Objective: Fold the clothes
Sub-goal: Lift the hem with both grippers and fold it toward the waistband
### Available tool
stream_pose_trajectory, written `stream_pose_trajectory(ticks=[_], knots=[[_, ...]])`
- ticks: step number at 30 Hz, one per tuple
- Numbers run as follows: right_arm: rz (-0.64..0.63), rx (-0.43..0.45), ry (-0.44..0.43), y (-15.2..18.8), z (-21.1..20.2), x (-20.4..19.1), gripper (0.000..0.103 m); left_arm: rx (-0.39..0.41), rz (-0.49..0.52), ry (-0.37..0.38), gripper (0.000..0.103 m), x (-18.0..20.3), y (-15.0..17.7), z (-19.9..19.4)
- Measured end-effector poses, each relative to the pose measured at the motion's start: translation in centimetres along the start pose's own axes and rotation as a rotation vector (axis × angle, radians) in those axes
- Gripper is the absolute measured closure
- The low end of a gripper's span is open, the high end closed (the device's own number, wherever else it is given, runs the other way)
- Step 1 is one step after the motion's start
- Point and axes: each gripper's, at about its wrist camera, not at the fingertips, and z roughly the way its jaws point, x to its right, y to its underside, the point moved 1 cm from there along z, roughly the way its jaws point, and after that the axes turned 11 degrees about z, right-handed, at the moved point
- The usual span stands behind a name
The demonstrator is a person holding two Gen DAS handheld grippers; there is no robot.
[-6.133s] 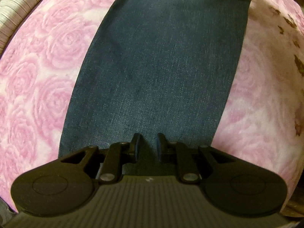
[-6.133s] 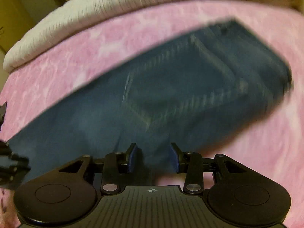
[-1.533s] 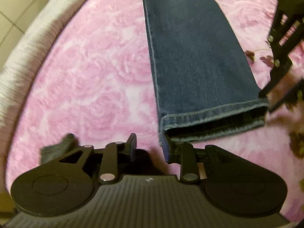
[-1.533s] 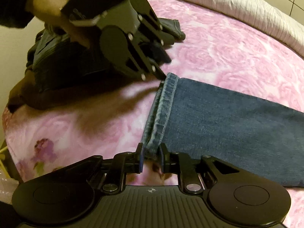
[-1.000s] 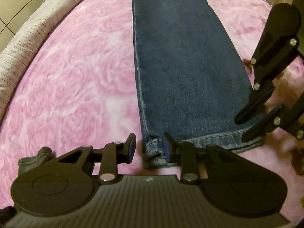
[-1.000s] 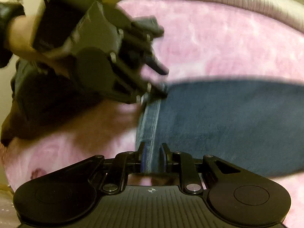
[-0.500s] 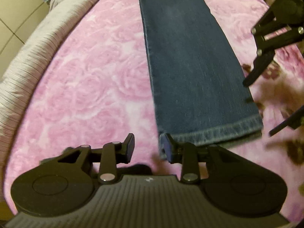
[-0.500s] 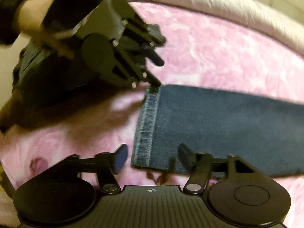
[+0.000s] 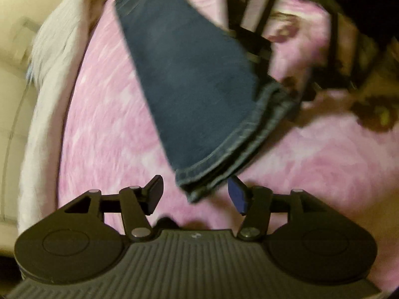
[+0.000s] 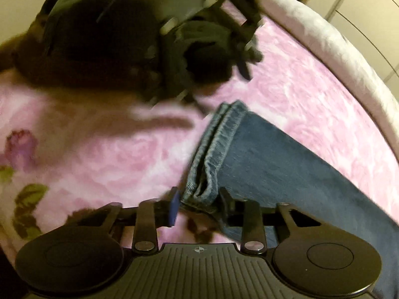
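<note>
Jeans hem (image 10: 212,164) now bunched between closing right gripper (image 10: 198,205) jaws; left gripper (image 9: 194,194) just opened, corner ungripped; fold imminent.

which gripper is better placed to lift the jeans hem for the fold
Right. The right gripper has the hem corner between its closing jaws; the left gripper stands open, just short of it.

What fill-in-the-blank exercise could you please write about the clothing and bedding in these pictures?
1. The jeans lie on a ____ blanket.
2. The jeans are sewn from blue ____.
3. The stitched edge at the near end of the jeans' leg is its ____.
Missing words: pink; denim; hem.
</note>
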Motion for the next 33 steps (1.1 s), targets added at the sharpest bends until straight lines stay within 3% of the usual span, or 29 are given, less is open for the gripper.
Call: stream_pose_trajectory(ticks=[5, 7, 9, 11, 13, 15, 16, 20, 24, 27, 33], knots=[[0.112, 0.043, -0.04, -1.6, -3.2, 2.9, 0.074, 0.009, 0.136, -0.057, 0.05, 0.0, -1.0, 1.9], [0.15, 0.062, -0.05, -2.1, -4.6, 4.0, 0.075, 0.016, 0.136, -0.044, 0.083, -1.1, -1.3, 2.1], [0.202, 0.071, -0.063, -2.4, -5.9, 5.1, 0.076, 0.027, 0.096, -0.034, 0.093, -2.8, -1.6, 1.7], [0.251, 0.083, -0.071, -2.5, -7.0, 6.2, 0.075, 0.042, 0.061, -0.021, 0.094, -4.8, -2.0, 1.2], [0.279, 0.108, -0.066, -2.4, -8.2, 7.0, 0.066, 0.045, 0.027, 0.006, 0.094, -6.6, -2.4, 0.9], [0.266, 0.148, -0.047, -2.1, -9.1, 6.9, 0.028, 0.045, -0.009, 0.034, 0.094, -8.4, -2.6, 0.5], [0.235, 0.158, -0.04, -1.9, -9.1, 6.4, 0.024, 0.044, -0.032, 0.047, 0.094, -9.3, -2.7, 0.5], [0.121, 0.173, 0.023, -1.7, -7.2, 4.7, 0.023, 0.041, -0.095, 0.086, 0.094, -12.2, -2.7, 0.3], [0.009, 0.179, 0.103, -2.4, -4.2, 3.3, 0.025, 0.037, -0.061, 0.118, 0.094, -12.6, -2.9, 0.4], [0.022, 0.188, 0.096, -3.3, -3.7, 3.8, 0.035, 0.028, -0.014, 0.135, 0.09, -11.5, -2.8, 0.4], [-0.006, 0.181, 0.077, -2.9, -3.4, 2.7, 0.036, -0.043, 0.115, 0.183, 0.081, -7.0, -1.0, 1.3]])
